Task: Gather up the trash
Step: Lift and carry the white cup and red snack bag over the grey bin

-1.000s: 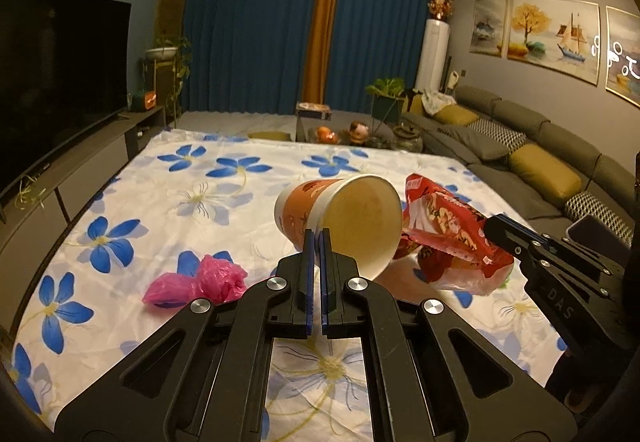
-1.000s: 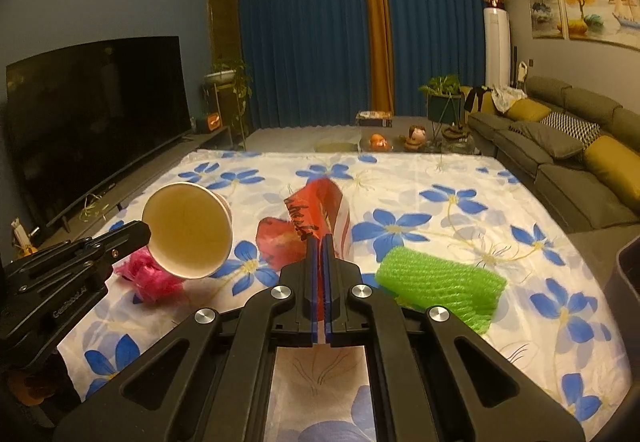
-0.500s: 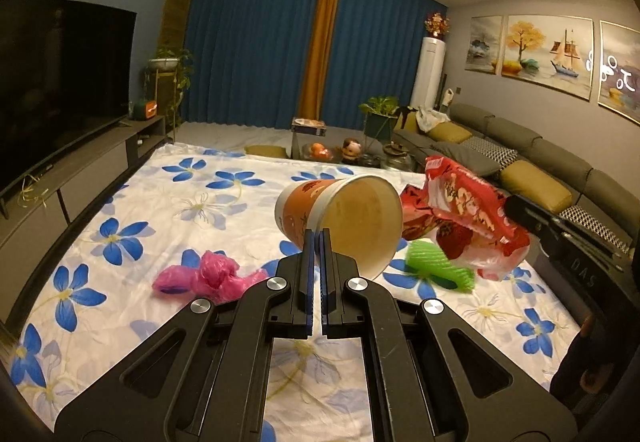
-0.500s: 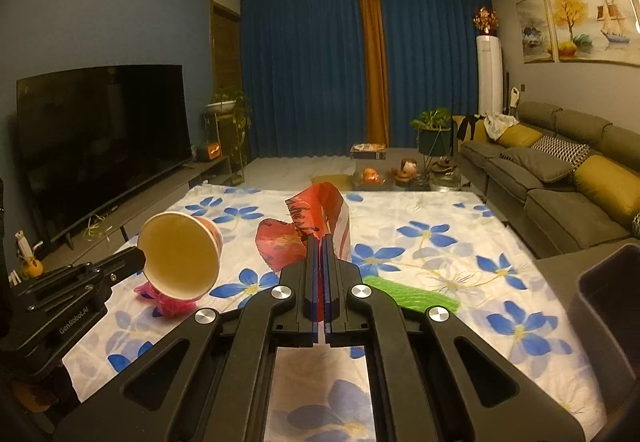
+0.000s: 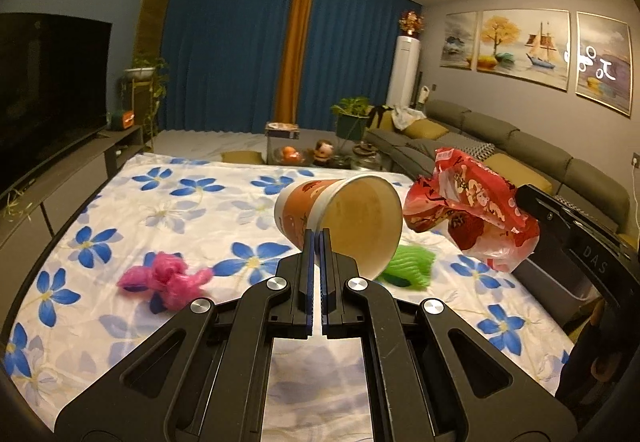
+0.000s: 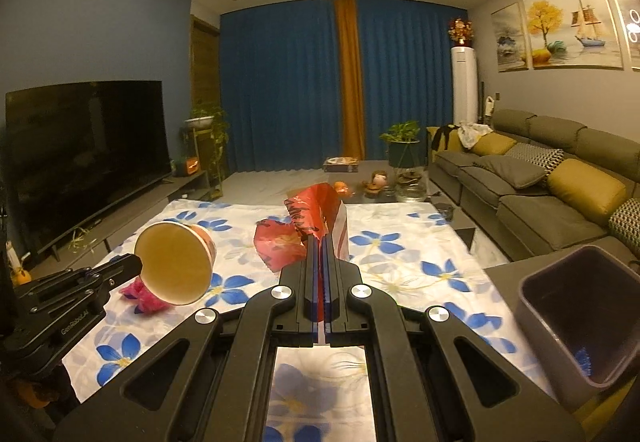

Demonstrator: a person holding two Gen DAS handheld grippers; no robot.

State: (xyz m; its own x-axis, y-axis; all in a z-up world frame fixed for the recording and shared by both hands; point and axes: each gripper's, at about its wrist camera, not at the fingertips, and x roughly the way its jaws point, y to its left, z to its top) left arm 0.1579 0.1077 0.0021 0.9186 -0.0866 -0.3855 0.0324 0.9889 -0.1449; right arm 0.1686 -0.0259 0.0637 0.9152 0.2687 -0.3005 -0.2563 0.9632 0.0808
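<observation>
Above the flowered cloth, left gripper clamped tight on paper cup rim. Right gripper pinched shut on red wrapper. Bin near, lower right.

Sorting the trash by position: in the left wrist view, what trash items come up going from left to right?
Pink bag → paper cup → red snack wrapper. The green net overlaps the cup, so I leave it out.

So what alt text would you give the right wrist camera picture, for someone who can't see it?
The right gripper pinches a red snack bag above a flowered cloth, while the left gripper holds a paper cup sideways. A dark bin stands at right.
</observation>
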